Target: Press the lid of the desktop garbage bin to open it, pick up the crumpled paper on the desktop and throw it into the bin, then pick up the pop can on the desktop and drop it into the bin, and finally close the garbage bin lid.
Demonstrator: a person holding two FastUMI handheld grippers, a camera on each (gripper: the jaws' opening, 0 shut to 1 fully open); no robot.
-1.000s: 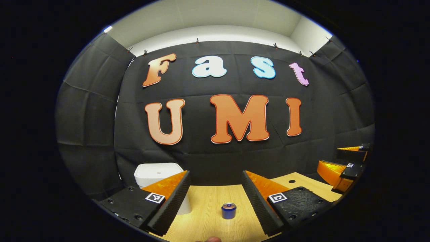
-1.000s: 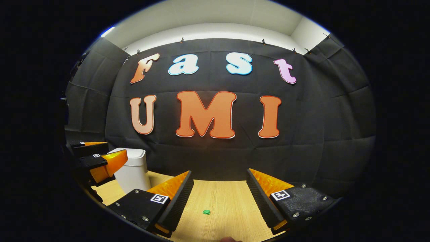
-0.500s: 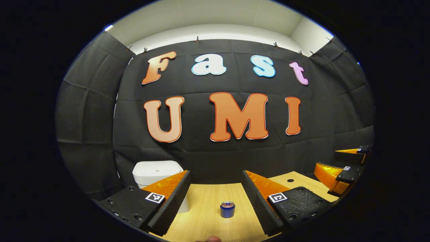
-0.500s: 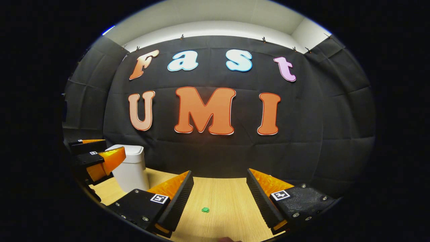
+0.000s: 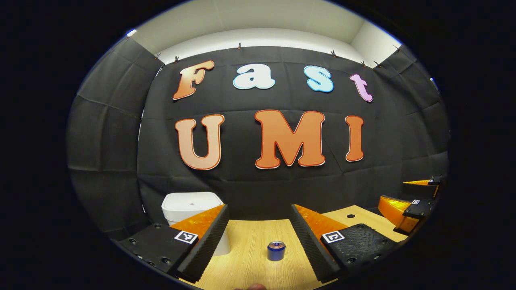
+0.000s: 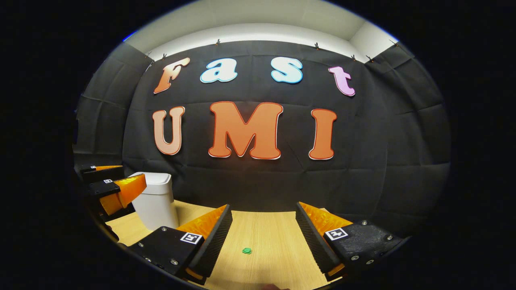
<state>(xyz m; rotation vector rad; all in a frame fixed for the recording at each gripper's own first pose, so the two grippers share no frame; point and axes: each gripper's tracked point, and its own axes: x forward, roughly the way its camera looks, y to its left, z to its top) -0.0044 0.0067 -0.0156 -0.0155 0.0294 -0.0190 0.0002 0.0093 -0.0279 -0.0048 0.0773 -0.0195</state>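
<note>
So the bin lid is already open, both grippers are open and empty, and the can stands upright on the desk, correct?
Not quite: the lid of the bin is closed, as the left gripper view shows. The left gripper and right gripper are open and empty; the can stands upright.

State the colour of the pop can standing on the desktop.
The pop can is blue with a silvery top, seen best in the left gripper view.

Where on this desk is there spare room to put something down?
Bare wood lies between the blue can and the small hole in the desk, and around the green scrap. It is tighter by the white bin, where the left gripper hovers.
</note>
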